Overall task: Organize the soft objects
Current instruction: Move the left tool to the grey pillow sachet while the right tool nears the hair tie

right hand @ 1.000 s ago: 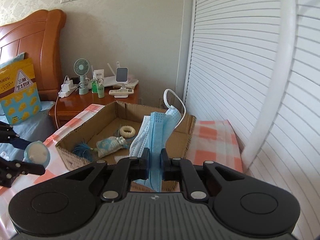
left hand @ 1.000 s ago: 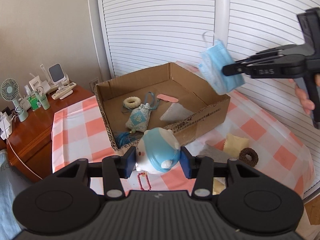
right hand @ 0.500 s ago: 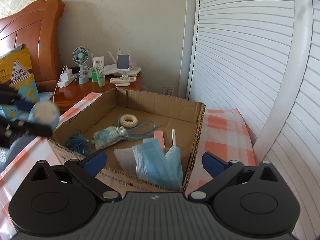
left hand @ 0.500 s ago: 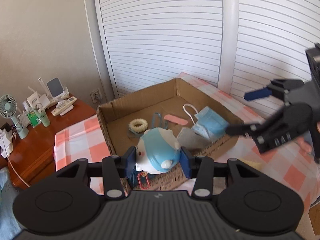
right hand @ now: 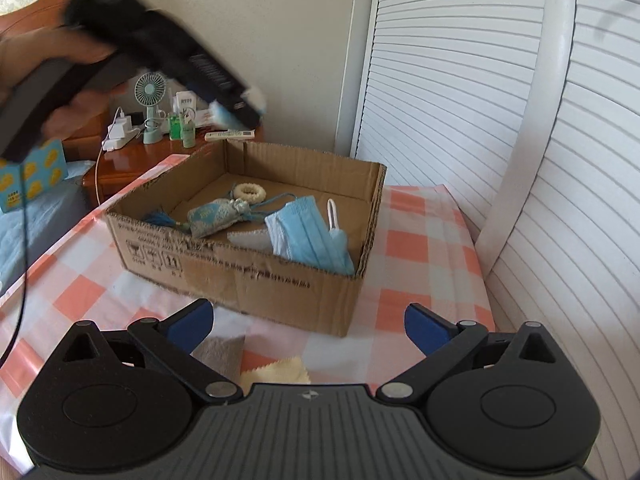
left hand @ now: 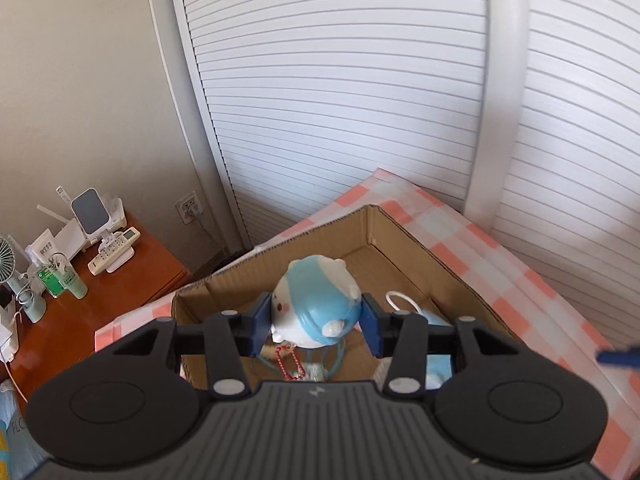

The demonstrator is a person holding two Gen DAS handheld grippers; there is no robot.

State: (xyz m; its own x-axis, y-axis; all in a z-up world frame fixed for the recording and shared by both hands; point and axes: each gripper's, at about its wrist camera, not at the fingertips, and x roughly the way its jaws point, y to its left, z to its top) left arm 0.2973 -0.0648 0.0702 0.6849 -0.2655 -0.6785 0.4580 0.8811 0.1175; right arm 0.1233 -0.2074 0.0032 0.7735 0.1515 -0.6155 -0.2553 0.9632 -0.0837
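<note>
Left gripper [left hand: 314, 328]: fingers clamped on the blue-white plush toy [left hand: 316, 306], centre frame, above the cardboard box [right hand: 280, 276]. Right gripper [right hand: 308, 322]: fingers spread wide, empty. Already boxed: face mask [right hand: 308, 236], sachet [right hand: 216, 216], ring [right hand: 250, 192]. Left on the tabletop [right hand: 420, 248], bottom of frame: yellow cloth [right hand: 276, 372], grey cloth [right hand: 220, 354]. I'd say over halfway.

Blue-white plush toy [left hand: 316, 304]; brown cardboard box [right hand: 280, 276]; tablecloth [right hand: 424, 248] orange-white checked (mask [right hand: 308, 232] light blue).
</note>
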